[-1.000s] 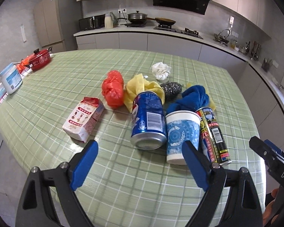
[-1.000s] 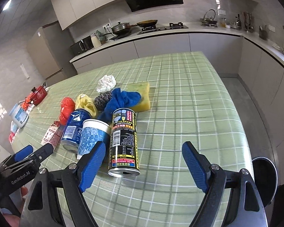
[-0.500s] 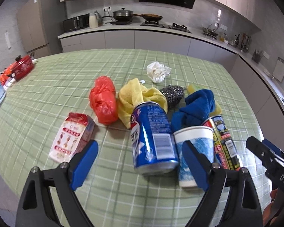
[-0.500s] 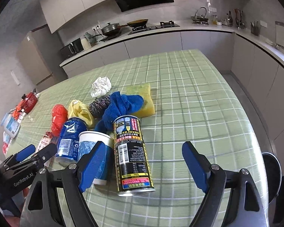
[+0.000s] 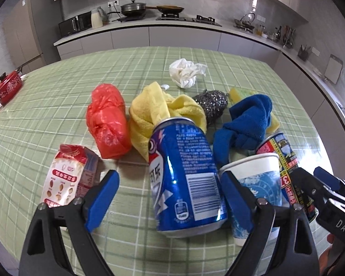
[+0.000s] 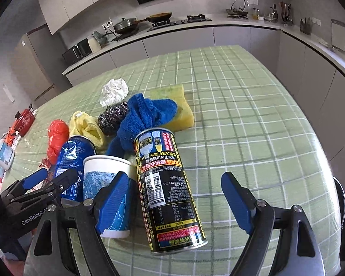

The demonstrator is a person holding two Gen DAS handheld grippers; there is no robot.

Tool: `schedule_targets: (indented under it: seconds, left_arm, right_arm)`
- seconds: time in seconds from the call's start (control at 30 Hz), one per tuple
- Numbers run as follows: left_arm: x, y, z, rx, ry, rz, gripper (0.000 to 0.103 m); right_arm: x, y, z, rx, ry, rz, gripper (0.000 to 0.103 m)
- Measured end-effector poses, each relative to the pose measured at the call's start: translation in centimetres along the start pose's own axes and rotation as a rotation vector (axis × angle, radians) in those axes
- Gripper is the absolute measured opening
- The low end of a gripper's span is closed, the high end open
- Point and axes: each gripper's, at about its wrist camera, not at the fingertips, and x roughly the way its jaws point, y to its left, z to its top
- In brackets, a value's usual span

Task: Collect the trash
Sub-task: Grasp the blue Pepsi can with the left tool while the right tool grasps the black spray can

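Note:
A blue drink can (image 5: 184, 174) stands between the fingers of my open left gripper (image 5: 170, 197); the jaws straddle it without touching. A black can (image 6: 165, 188) stands between the fingers of my open right gripper (image 6: 174, 200), closer to the left finger. A paper cup (image 5: 255, 184) stands between the two cans and also shows in the right wrist view (image 6: 108, 184). A snack carton (image 5: 66, 177), red plastic bag (image 5: 108, 122) and crumpled white tissue (image 5: 186, 73) lie on the green checked table (image 5: 57, 105).
A yellow cloth (image 5: 158, 112), steel scourer (image 5: 211, 103), blue cloth (image 5: 246, 124) and yellow sponge (image 6: 174, 105) lie behind the cans. A red pot (image 5: 9, 87) stands at the table's far left. A dark round object (image 6: 340, 195) sits below the right edge.
Both grippers have moved forward toward the table. The blue can now stands between the left fingers and the black can between the right fingers. Both stay open.

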Motion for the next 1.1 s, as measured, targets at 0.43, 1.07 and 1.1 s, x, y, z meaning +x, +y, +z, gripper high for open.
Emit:
schedule_targets:
  seconds: [0.43, 1.07, 1.1]
  left_arm:
    - [1.0, 0.4, -0.6, 0.006, 0.021, -0.035, 0.091]
    - [1.0, 0.0, -1.2, 0.019, 0.007, -0.095, 0.071]
    - [0.9, 0.0, -1.3, 0.020, 0.006, -0.095, 0.071]
  right_arm:
    - [2.2, 0.4, -0.5, -0.013, 0.044, 0.007, 0.085]
    - [4.1, 0.9, -0.4, -0.036, 0.084, 0.044, 0.060]
    - [4.2, 1.1, -0.4, -0.043, 0.085, 0.041, 0.060]
